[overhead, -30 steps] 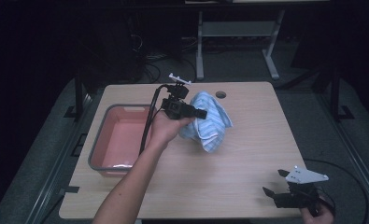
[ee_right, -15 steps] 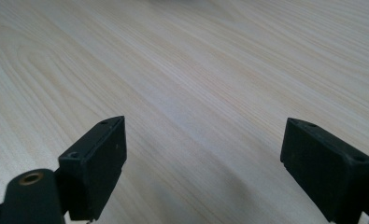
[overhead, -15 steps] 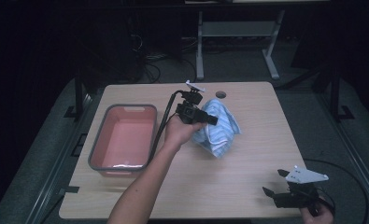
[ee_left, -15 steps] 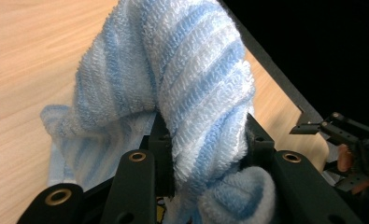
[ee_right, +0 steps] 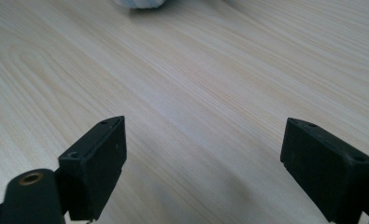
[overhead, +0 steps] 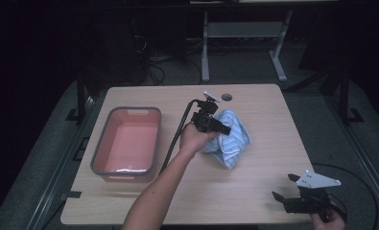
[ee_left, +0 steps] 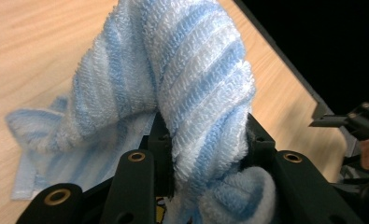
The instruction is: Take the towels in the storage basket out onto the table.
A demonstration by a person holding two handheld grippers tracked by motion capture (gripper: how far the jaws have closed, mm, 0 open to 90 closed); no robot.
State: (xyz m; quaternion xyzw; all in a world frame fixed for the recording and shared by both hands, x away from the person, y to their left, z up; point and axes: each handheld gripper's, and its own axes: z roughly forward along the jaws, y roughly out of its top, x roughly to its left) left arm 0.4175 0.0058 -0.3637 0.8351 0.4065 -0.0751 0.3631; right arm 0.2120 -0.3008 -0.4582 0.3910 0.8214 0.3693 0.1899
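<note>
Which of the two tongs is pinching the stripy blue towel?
The left tongs, mid-table, are shut on the towel. The right tongs sit wide open near the table's corner.

The person's left forearm reaches in from the bottom edge up to mid-frame, its hand wrapped around the left tongs (overhead: 224, 129), which point rightward, jaws clamped tight on what they hold. The right tongs (overhead: 284, 190) sit low at the near right corner, held level, jaws spread wide with nothing between them.

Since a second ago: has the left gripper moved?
Yes. The left gripper, shut on the towel, shifted right, away from the pink tub, and lower.
</note>
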